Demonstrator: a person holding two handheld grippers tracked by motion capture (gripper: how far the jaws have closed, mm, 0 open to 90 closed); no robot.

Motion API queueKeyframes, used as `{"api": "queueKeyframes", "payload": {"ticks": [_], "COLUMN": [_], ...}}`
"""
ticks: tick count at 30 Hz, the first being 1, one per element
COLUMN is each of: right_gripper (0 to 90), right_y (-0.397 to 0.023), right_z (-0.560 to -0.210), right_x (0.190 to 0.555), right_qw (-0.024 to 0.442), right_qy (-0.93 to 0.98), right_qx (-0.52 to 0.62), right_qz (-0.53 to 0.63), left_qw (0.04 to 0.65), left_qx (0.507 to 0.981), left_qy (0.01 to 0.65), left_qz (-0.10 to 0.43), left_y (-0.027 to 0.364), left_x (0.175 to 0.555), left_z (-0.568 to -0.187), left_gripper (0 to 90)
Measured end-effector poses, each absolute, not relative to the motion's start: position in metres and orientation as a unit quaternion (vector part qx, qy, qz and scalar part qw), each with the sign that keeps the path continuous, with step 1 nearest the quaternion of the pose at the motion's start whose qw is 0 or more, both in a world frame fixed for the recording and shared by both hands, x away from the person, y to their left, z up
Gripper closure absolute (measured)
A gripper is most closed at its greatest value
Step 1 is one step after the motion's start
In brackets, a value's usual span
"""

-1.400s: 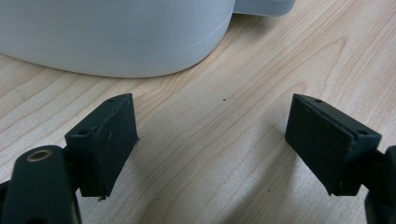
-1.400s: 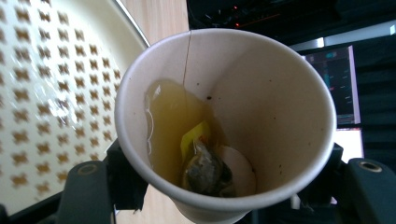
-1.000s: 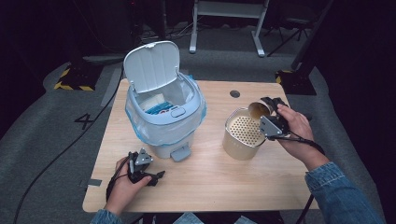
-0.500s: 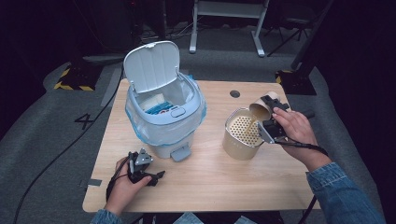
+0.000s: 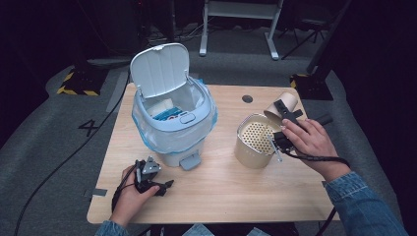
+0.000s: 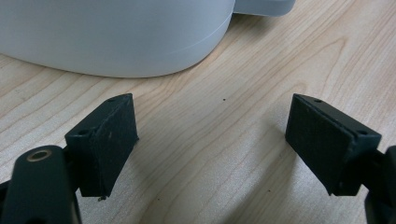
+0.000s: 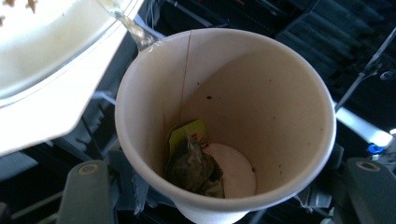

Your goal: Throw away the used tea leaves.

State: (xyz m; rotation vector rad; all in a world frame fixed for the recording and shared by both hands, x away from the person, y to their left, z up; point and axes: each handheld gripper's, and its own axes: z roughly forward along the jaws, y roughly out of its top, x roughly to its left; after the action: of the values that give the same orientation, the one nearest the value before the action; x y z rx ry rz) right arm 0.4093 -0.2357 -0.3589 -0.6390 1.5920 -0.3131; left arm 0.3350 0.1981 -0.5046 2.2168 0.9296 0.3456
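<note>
Paper cup (image 7: 224, 121) clamped in right gripper (image 5: 286, 129), tipped over strainer pot (image 5: 255, 140); tilt further toward 9 o'clock so teabag (image 7: 194, 168) slides out. Left gripper (image 6: 210, 144) wide, empty.

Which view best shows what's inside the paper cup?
The right gripper view: the paper cup faces the camera, a used tea bag at its bottom. The high view shows the cup tilted at the strainer pot, contents hidden.
</note>
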Motion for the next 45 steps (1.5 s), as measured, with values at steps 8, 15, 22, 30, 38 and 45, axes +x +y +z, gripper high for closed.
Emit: {"api": "queueKeyframes", "payload": {"ticks": [8, 15, 22, 30, 38, 45], "right_gripper": [33.8, 33.8, 34.0, 34.0, 34.0, 34.0], "right_y": [-0.230, -0.229, -0.228, -0.228, -0.230, -0.231], "right_z": [-0.362, -0.363, -0.365, -0.364, -0.361, -0.350], "right_x": [0.403, 0.400, 0.399, 0.396, 0.395, 0.394], "right_qw": [0.664, 0.670, 0.675, 0.684, 0.681, 0.690], "right_qy": [0.649, 0.616, 0.589, 0.561, 0.547, 0.535], "right_qx": [-0.310, -0.334, -0.346, -0.357, -0.367, -0.360], "right_qz": [-0.207, -0.245, -0.278, -0.301, -0.320, -0.328], "left_qw": [0.349, 0.349, 0.349, 0.349, 0.349, 0.349], "left_qx": [0.855, 0.855, 0.855, 0.855, 0.855, 0.855], "left_qy": [0.359, 0.359, 0.359, 0.359, 0.359, 0.359], "left_qz": [0.133, 0.133, 0.133, 0.133, 0.133, 0.133], "left_y": [0.198, 0.198, 0.198, 0.198, 0.198, 0.198], "left_x": [0.335, 0.335, 0.335, 0.335, 0.335, 0.335], "left_z": [-0.505, -0.505, -0.505, -0.505, -0.505, -0.505], "left_gripper": [17.1, 17.1, 17.0, 17.1, 17.1, 17.1]}}
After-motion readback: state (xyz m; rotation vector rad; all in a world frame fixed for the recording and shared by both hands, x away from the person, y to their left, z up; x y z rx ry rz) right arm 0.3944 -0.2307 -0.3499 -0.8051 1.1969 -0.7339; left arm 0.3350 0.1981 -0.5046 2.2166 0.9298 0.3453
